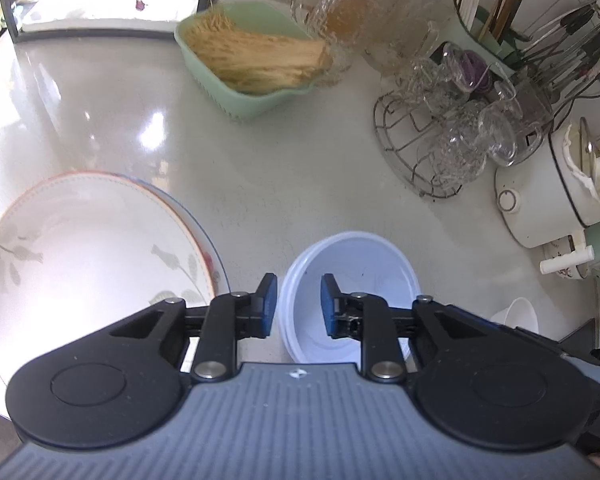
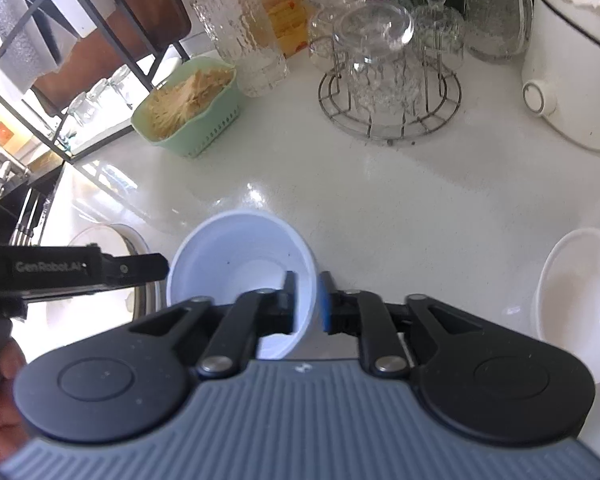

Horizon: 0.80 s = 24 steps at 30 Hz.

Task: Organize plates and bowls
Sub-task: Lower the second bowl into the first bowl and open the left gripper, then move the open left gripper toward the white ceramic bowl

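A pale blue bowl (image 2: 240,268) is held by its right rim in my right gripper (image 2: 306,300), which is shut on it. In the left wrist view this blue bowl (image 1: 360,276) sits in front of my left gripper (image 1: 299,300), which is open with its left rim between the pads, not touching. A large white plate with a leaf pattern (image 1: 88,256) lies at the left on another plate. A white bowl (image 2: 576,304) rests at the right. The left gripper's body (image 2: 80,268) shows at the left of the right wrist view.
A green basket of toothpicks (image 1: 252,60) stands at the back. A wire rack of glass cups (image 2: 388,80), glass jars (image 2: 256,40), a white cooker (image 2: 572,80) and a utensil holder (image 1: 492,12) line the back right. A black shelf frame (image 2: 80,60) is at the left.
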{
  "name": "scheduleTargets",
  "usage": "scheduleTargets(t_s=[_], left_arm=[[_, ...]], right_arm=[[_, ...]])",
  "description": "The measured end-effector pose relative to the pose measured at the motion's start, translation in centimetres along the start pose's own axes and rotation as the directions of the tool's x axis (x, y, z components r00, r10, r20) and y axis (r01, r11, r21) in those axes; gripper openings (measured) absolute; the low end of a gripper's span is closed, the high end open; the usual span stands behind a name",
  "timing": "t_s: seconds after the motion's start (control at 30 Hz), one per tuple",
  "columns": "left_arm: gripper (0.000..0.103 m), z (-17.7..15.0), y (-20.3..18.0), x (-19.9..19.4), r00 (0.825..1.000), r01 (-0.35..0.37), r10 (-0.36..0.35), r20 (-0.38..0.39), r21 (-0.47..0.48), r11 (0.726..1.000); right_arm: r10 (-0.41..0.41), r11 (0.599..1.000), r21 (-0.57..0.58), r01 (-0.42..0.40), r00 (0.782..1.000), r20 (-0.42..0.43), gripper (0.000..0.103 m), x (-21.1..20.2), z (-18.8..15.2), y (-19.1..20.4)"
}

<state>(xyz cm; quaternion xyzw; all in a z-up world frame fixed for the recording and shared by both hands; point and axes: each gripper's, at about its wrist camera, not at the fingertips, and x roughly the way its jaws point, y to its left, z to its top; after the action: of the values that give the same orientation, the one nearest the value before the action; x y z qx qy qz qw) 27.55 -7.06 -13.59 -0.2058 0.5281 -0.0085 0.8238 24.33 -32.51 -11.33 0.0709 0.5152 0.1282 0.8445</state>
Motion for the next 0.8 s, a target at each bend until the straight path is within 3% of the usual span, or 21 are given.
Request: scheduleTargets(t_s=[0.43, 0.7, 0.8], left_arm=[[0.028, 0.9, -2.0, -4.9, 0.994, 0.067, -0.075, 0.073, 0.110, 0.992], [0.028, 1.0, -5.1, -7.7, 0.984, 0.065, -0.106, 0.145, 0.261, 0.963], [0.028, 1.2, -6.2, -7.9, 0.983, 0.075, -0.120, 0.136, 0.298, 0.952]], right_arm=[[-0.011, 1.000, 0.009, 0.010, 0.989, 0.148, 0.035, -4.9, 0.9, 0.1], [-0.040, 0.999, 0.022, 0.036, 0.968, 0.249, 0.035, -8.0, 1.0, 0.4], [-0.054, 0.998, 0.042, 0.044, 0.958, 0.280, 0.035, -8.9, 0.9, 0.2]])
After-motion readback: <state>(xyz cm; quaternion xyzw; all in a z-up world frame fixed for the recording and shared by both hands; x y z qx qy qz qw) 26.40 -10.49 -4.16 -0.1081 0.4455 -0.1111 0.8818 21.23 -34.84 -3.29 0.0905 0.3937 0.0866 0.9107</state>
